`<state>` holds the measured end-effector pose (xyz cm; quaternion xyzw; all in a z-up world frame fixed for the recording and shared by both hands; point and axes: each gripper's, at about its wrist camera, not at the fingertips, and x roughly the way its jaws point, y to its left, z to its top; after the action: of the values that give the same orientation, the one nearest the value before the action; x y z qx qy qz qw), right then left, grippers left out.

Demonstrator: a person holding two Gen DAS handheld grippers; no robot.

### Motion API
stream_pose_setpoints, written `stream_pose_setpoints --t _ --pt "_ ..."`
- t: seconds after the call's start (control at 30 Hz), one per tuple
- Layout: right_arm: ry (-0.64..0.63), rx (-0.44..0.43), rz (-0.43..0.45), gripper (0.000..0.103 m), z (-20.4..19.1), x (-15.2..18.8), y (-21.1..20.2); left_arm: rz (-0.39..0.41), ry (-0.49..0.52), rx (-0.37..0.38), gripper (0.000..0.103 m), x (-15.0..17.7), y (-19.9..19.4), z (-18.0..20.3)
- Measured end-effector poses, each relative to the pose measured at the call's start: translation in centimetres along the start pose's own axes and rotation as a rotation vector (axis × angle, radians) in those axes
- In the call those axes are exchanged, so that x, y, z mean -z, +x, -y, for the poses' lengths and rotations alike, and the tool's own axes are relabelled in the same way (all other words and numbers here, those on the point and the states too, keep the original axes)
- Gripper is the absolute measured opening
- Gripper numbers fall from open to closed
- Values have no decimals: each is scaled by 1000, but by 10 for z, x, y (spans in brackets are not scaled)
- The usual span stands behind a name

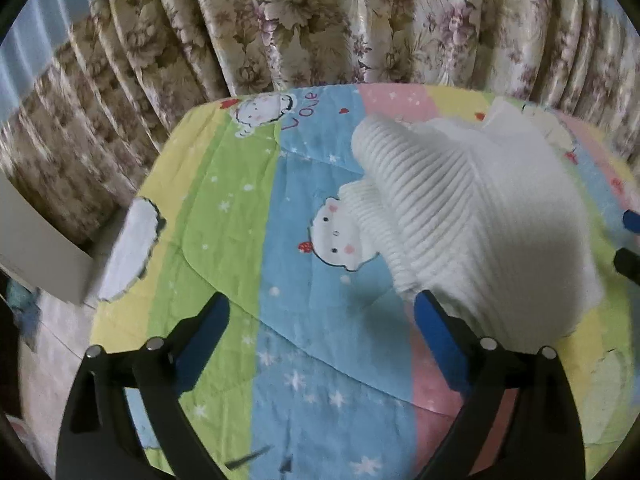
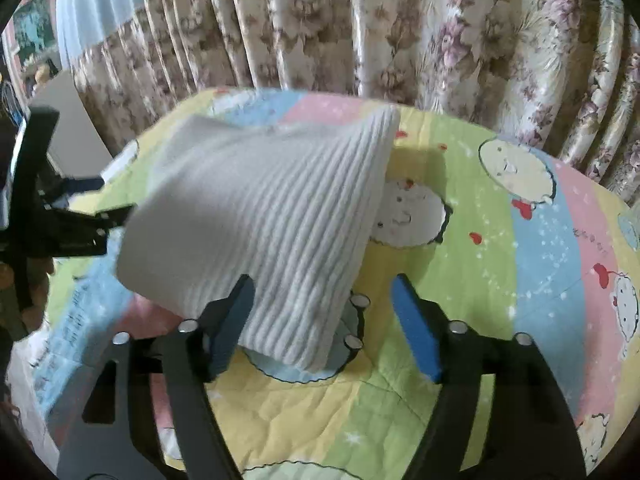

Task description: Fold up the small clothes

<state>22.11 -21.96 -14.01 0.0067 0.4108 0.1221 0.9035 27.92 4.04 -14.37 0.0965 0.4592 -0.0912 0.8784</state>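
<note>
A white ribbed knit garment [image 1: 472, 216] lies bunched on the colourful cartoon quilt [image 1: 320, 344]. My left gripper [image 1: 320, 316] is open; its right blue pad [image 1: 438, 336] touches the garment's near edge, with nothing between the jaws. In the right wrist view the garment [image 2: 264, 216] is lifted in a tent shape over the quilt [image 2: 500, 280]. My right gripper [image 2: 324, 320] is open; its left pad [image 2: 232, 320] lies against the cloth's lower edge. The left gripper [image 2: 80, 220] shows at that view's left. The right gripper's tip [image 1: 630, 240] shows at the left view's right edge.
A floral curtain [image 1: 320, 24] hangs close behind the quilt-covered surface. A white board or furniture panel [image 1: 36, 248] stands to the left beyond the quilt's edge. The quilt's left and far edges drop off.
</note>
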Motion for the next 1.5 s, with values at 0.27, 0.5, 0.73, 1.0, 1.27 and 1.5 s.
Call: stream_pose_setpoints --t 0.27,0.5,0.73,1.0,1.27,1.5 --pt "41 37 27 83 4 -2 -7 0 -62 131 98 -4 -15 6" --pt "107 50 54 89 12 1 -8 2 -31 195 98 -7 -13 29" --pt "184 49 75 93 26 -3 -11 -22 18 235 98 -7 7 48" --pt "167 62 72 93 24 -6 -5 2 57 254 101 -11 24 40" --pt "160 59 62 93 22 -9 6 -16 93 337 102 -13 47 34" --pt "149 64 47 93 20 -10 13 -37 83 429 102 -15 66 30"
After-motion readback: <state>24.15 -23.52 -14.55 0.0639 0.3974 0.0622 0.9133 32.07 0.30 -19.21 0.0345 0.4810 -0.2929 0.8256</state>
